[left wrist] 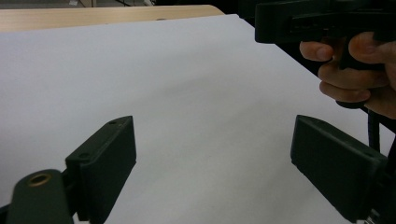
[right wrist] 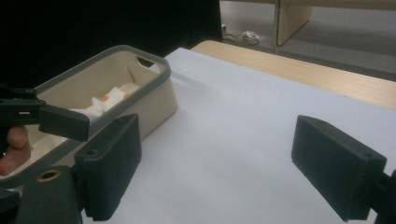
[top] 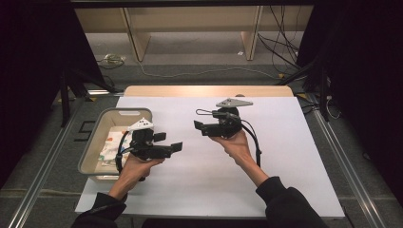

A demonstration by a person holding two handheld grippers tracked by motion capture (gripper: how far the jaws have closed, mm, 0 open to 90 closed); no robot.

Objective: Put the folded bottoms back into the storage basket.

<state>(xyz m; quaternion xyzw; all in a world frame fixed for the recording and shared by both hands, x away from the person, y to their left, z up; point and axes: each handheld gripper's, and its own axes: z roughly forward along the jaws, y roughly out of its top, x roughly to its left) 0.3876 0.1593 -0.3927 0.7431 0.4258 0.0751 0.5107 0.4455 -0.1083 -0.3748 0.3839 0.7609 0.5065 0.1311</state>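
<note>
Lying in bin [top: 93, 137], cloth [top: 113, 145] beside left gripper [top: 172, 143].

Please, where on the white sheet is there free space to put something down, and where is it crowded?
The white sheet is bare right of the right gripper, out to its right edge, along its near edge, and along the far strip by the wooden table edge. It is crowded at the left, by the beige bin and the left gripper.
</note>
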